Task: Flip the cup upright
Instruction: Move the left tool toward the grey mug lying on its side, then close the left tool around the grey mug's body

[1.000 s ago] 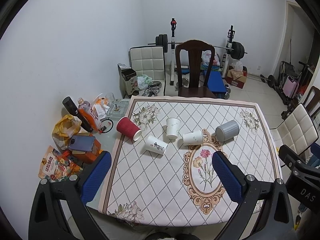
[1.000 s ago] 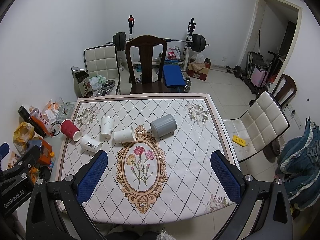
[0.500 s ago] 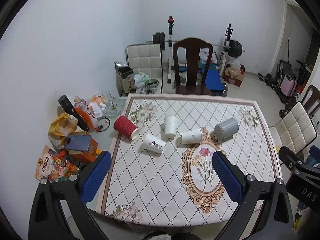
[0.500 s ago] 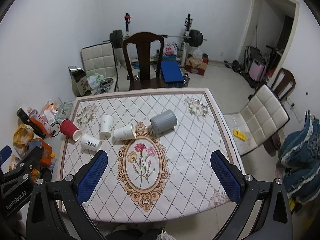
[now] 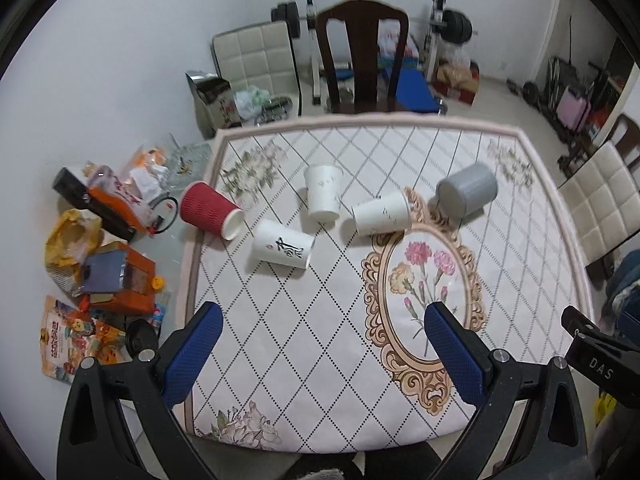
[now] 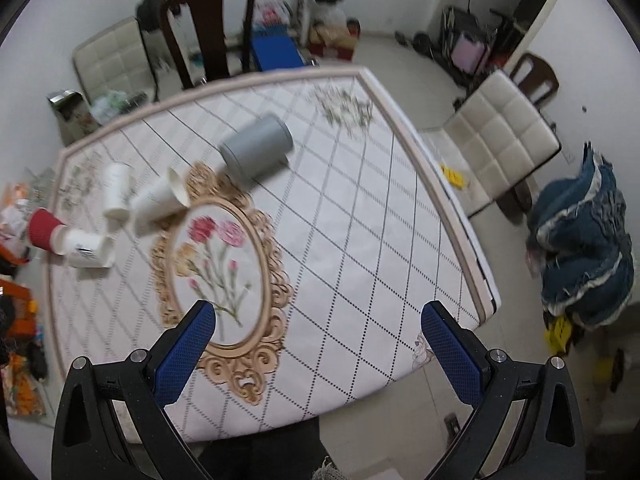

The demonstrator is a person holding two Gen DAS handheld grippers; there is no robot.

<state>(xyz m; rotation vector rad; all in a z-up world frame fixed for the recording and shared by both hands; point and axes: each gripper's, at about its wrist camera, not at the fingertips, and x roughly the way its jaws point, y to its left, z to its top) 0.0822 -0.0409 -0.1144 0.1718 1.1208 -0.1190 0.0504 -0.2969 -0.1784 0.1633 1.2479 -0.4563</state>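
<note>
Several cups lie on their sides on the patterned tablecloth [image 5: 304, 332]: a red ribbed cup [image 5: 208, 210] at the left edge, a white cup with black script [image 5: 284, 249], a plain white cup [image 5: 323, 196], another white cup [image 5: 382, 214] and a grey cup [image 5: 466, 193]. In the right wrist view the grey cup [image 6: 256, 148], the white cups [image 6: 160, 200] and the red cup [image 6: 43, 227] lie at the far left. My left gripper [image 5: 324, 344] is open and empty above the table's near side. My right gripper [image 6: 318, 340] is open and empty above the near right part.
A dark wooden chair [image 5: 362, 52] stands at the table's far side, padded white chairs [image 6: 504, 136] at the right and back left. Bags, boxes and bottles [image 5: 100, 240] litter the floor at the left. Blue cloth [image 6: 588, 240] lies at the right.
Both grippers have come lower and closer to the table. The right gripper has swung rightward and tilted, its view blurred. The cups have not moved.
</note>
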